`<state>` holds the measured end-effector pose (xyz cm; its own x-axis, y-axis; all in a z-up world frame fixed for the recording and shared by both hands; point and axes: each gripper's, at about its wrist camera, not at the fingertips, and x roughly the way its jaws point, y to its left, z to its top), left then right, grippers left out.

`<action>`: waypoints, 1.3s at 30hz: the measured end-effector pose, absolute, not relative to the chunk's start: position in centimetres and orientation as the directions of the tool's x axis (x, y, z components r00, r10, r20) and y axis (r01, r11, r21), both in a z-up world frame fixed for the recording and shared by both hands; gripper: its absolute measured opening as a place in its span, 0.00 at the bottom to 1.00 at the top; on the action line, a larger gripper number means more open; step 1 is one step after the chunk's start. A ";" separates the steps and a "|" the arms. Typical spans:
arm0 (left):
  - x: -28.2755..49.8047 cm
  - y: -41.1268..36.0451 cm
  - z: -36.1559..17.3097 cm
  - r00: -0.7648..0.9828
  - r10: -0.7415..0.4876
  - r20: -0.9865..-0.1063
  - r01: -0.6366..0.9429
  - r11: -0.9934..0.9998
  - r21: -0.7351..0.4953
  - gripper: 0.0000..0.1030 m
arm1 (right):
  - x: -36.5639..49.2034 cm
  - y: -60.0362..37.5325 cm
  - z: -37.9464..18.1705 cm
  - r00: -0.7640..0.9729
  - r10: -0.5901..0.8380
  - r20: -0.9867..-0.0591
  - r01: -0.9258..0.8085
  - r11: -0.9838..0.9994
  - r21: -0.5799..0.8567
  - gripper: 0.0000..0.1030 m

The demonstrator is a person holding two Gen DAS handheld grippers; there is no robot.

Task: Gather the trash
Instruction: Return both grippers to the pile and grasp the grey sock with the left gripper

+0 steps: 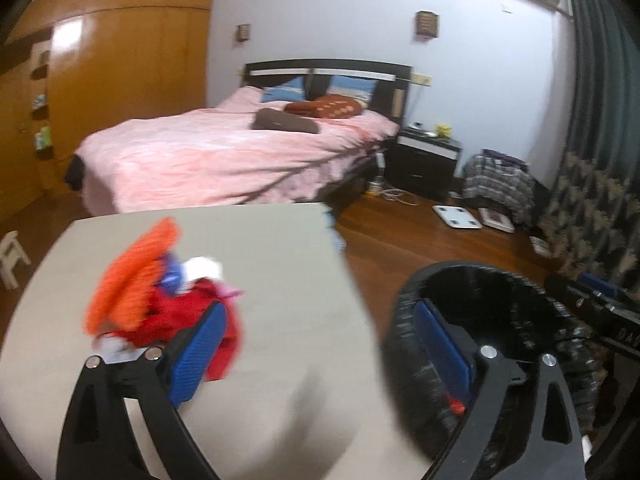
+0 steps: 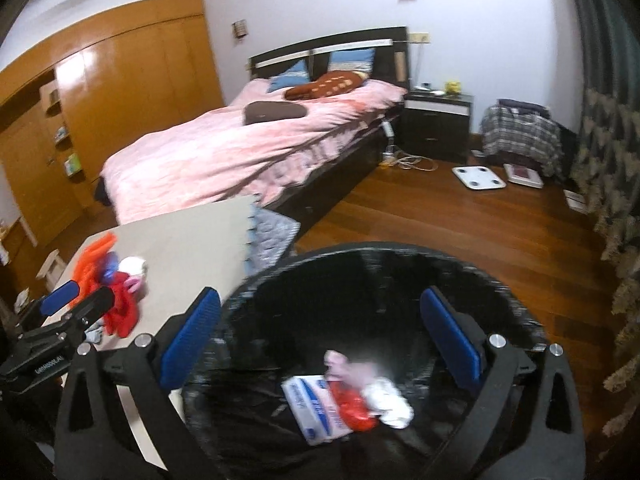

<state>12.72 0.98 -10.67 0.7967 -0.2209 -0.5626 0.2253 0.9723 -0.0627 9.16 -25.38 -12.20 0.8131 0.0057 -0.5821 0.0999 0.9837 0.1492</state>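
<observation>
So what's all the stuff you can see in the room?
trash pile: one heap, orange, red, white, on table
table: one, beige, front left
bin: one, black, beside table
trash in bin: several pieces, white, red, pink
bed: one, pink cover, behind table
nightstand: one, dark, right of bed
scale: one, white, on floor
left gripper: blue pads, open, beside pile
right gripper: blue pads, open, over bin

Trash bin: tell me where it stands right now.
The black-lined trash bin stands on the wooden floor just right of the beige table, directly under the open right gripper. In the left wrist view it sits lower right.
</observation>
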 end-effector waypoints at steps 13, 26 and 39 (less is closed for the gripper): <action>12.3 11.5 -13.1 0.803 0.020 -0.595 -0.022 1.000 0.004 0.89 | 12.7 -14.9 -12.9 0.801 0.179 -0.571 -0.121 0.983 0.139 0.95; 14.2 15.4 -17.7 0.721 0.039 -0.692 -0.077 0.997 -0.024 0.81 | 14.8 -10.1 -15.2 0.760 0.247 -0.602 -0.214 0.969 0.127 0.95; 16.5 15.0 -19.5 0.654 -0.027 -0.756 -0.040 0.997 -0.070 0.49 | 16.1 -9.1 -16.5 0.745 0.244 -0.621 -0.226 0.968 0.109 0.95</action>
<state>16.45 15.00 -19.50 0.6537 -0.0266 -0.7563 -0.0401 0.9968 -0.0698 16.06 -9.05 -16.54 0.7450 0.2436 -0.6210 -0.2256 0.9681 0.1091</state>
